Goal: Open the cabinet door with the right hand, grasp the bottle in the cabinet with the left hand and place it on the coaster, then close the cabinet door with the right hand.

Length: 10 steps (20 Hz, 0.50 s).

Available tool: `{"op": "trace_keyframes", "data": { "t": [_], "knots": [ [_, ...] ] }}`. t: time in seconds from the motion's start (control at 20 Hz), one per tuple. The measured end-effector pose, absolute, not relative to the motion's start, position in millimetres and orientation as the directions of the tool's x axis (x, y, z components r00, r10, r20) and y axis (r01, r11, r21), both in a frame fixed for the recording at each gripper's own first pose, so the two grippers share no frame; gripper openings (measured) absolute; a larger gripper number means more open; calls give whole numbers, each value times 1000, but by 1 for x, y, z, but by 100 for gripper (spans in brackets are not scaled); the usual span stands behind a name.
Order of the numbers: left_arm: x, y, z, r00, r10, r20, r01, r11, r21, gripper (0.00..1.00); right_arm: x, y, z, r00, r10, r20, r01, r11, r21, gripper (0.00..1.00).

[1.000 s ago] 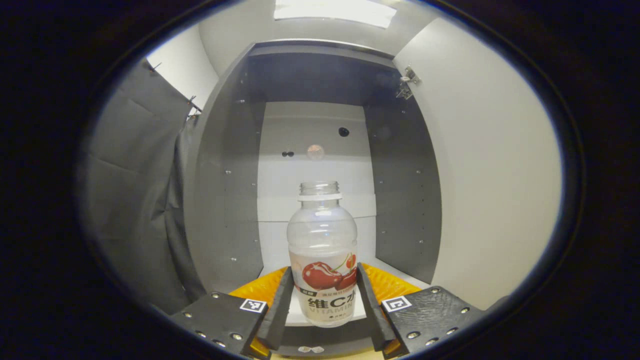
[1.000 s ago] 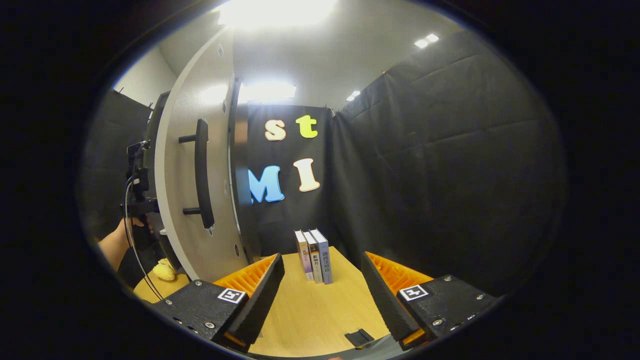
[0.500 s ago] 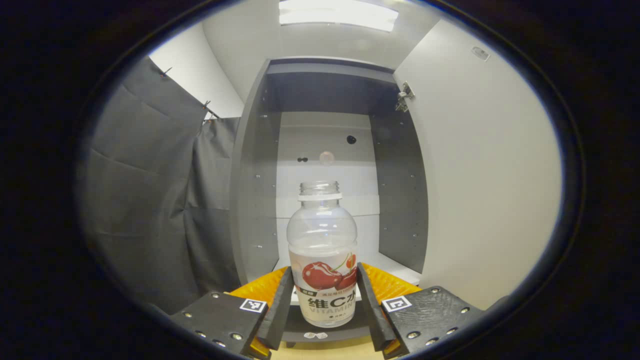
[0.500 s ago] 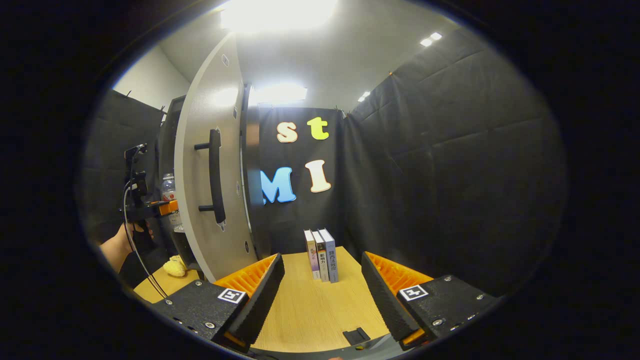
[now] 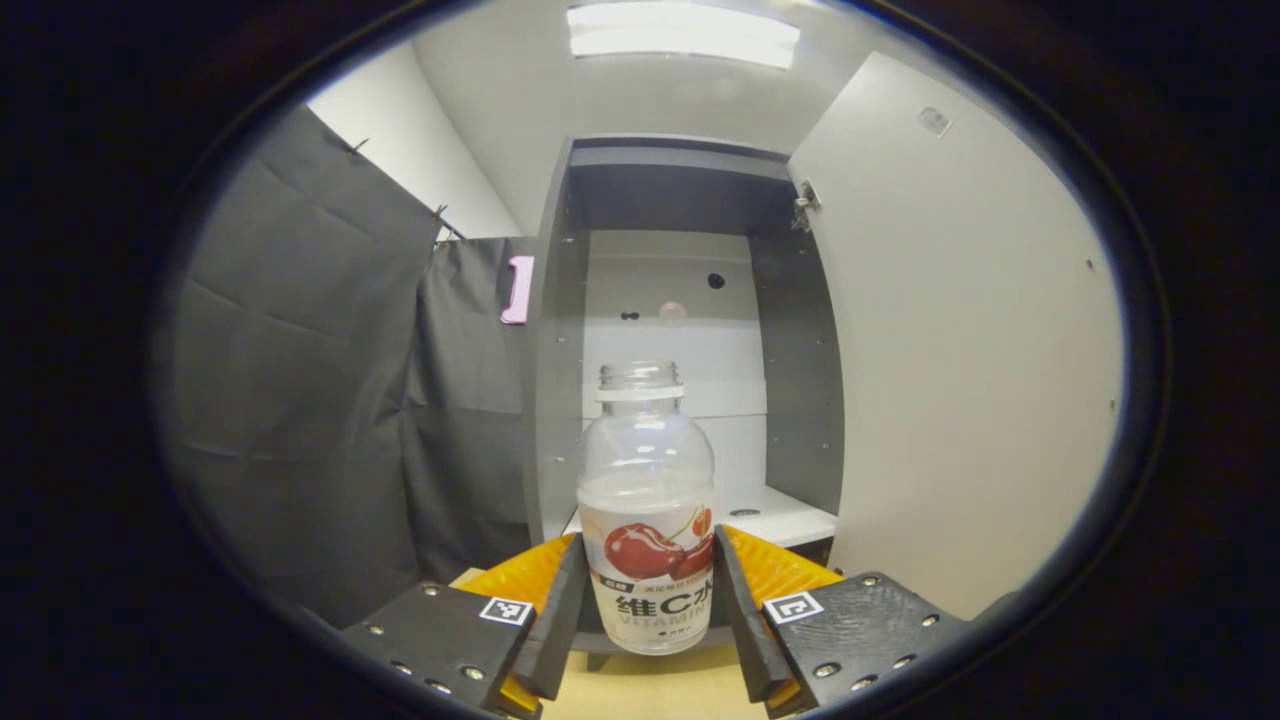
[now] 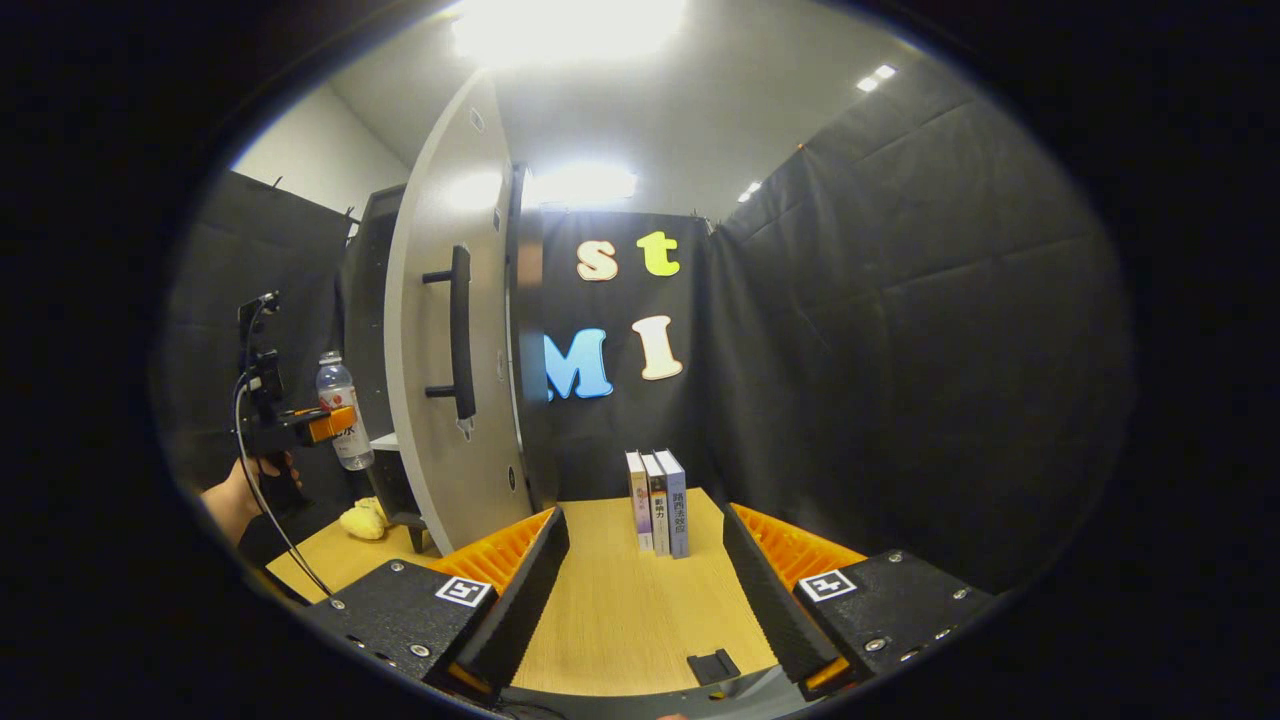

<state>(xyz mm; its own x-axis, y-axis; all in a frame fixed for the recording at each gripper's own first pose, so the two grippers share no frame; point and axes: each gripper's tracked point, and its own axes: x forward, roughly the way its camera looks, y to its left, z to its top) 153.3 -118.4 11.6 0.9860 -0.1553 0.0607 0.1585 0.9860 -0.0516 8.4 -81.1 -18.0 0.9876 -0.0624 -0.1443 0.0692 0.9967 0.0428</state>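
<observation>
Cabinet [image 5: 690,200] with its door [image 5: 960,350] swung open at right. Left gripper [image 5: 647,610] has both fingers pressed on the upright, uncapped bottle [image 5: 647,480], held outside the cabinet front; its base is cut off below. Right gripper [image 6: 645,580] spread wide, holding nothing, over the table [image 6: 620,620].

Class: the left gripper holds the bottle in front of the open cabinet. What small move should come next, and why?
Probably carry the bottle lower toward the table, seeking the coaster: the left gripper is shut on it, and it is already outside the cabinet.
</observation>
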Motion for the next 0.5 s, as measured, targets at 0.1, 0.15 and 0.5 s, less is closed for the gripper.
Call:
{"op": "trace_keyframes", "data": {
  "t": [0.1, 0.15, 0.5],
  "knots": [
    [139, -113, 1, 986, -153, 59, 156, 987, -48, 69, 7, -76, -19, 989, -45, -142, 52, 998, 45, 95],
    [133, -111, -2, 987, -153, 57, 156, 986, -50, 69, 7, -74, -19, 989, -38, -140, 45, 998, 46, 96],
    [90, -104, -28, 985, -161, 56, 164, 985, -47, 68, 11, -63, -21, 991, -11, -133, 19, 998, 63, 96]
  ]
}}
